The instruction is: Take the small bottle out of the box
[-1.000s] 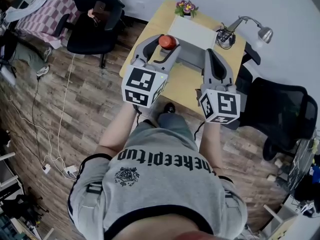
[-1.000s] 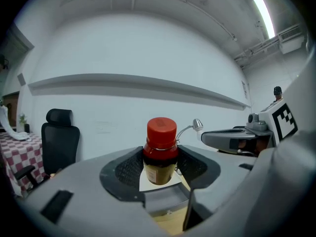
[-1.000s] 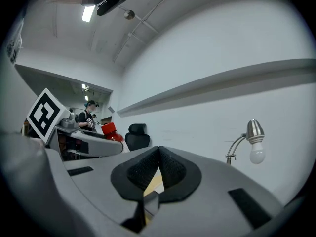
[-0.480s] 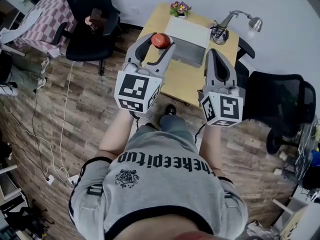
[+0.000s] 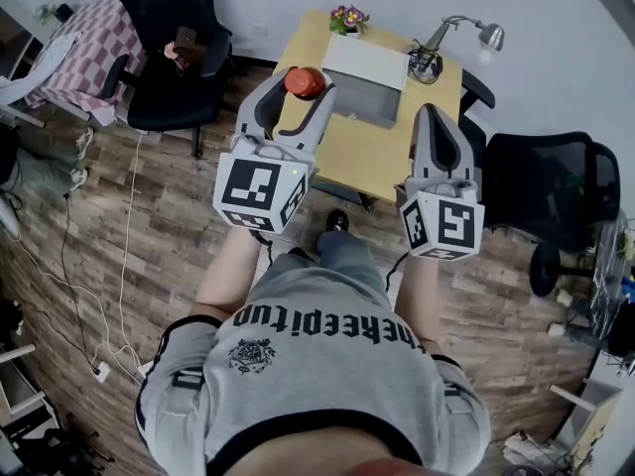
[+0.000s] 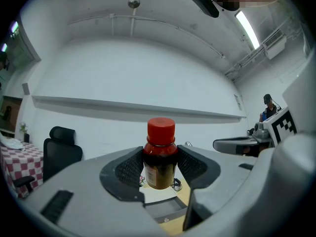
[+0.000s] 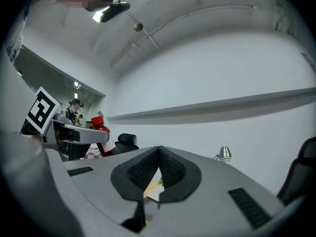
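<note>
A small brown bottle (image 6: 160, 158) with a red cap (image 5: 304, 81) is clamped between the pads of my left gripper (image 5: 301, 89), which is shut on it and holds it upright, high above the yellow desk (image 5: 377, 157). The open grey box (image 5: 369, 85) with its white lid raised lies on the desk, to the right of the bottle in the head view. My right gripper (image 5: 438, 119) is raised beside it over the desk's right part, jaws closed together with nothing between them. From the right gripper view the bottle (image 7: 102, 135) shows at the left.
A small flower pot (image 5: 347, 18) and a desk lamp (image 5: 466, 34) stand at the desk's far edge. Black office chairs (image 5: 171, 58) (image 5: 544, 181) flank the desk. Cables trail over the wooden floor (image 5: 119, 216) at the left.
Both grippers have risen toward the camera, the left one carrying the bottle higher and slightly left. The desk looks smaller and farther away.
</note>
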`<state>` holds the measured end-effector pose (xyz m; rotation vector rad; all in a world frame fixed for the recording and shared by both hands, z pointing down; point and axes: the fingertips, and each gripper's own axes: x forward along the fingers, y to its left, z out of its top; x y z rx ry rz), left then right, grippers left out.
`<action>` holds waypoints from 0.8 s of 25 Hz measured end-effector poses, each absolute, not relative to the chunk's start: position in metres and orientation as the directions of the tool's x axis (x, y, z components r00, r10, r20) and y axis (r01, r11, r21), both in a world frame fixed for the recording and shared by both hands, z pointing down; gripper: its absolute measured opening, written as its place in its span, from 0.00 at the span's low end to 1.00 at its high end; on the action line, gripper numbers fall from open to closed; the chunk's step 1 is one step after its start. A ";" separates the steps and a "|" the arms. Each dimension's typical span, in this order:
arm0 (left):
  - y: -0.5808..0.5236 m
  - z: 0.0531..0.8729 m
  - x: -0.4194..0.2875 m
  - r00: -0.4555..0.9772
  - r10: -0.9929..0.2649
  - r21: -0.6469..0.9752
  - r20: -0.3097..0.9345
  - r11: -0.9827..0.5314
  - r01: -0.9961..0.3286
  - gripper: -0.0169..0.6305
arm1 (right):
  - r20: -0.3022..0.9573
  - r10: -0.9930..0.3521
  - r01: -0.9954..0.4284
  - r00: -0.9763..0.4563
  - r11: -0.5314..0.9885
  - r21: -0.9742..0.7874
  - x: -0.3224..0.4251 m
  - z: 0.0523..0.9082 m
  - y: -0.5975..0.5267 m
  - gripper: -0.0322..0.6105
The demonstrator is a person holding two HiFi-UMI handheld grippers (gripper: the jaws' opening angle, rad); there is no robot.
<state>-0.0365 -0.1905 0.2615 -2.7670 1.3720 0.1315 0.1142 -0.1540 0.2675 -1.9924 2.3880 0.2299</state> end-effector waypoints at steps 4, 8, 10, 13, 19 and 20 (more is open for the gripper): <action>-0.179 0.258 -0.045 0.601 -0.792 -0.007 -0.113 -0.604 -0.797 0.36 | -0.130 -0.979 -0.984 -0.156 0.143 0.106 0.114 0.262 -0.137 0.05; -0.169 0.255 -0.053 0.593 -0.795 -0.005 -0.125 -0.597 -0.802 0.36 | -0.148 -0.979 -0.986 -0.142 0.126 0.108 0.112 0.256 -0.124 0.05; -0.167 0.254 -0.057 0.589 -0.797 -0.004 -0.132 -0.594 -0.804 0.36 | -0.153 -0.979 -0.987 -0.135 0.119 0.108 0.112 0.255 -0.119 0.05; -0.163 0.253 -0.061 0.584 -0.800 -0.003 -0.138 -0.589 -0.808 0.36 | -0.165 -0.978 -0.988 -0.125 0.109 0.105 0.112 0.255 -0.113 0.05; -0.155 0.253 -0.067 0.580 -0.801 -0.001 -0.145 -0.586 -0.810 0.36 | -0.179 -0.977 -0.990 -0.119 0.103 0.092 0.108 0.256 -0.105 0.05; -0.154 0.253 -0.067 0.580 -0.801 0.000 -0.146 -0.586 -0.810 0.36 | -0.177 -0.977 -0.990 -0.119 0.104 0.092 0.107 0.256 -0.105 0.05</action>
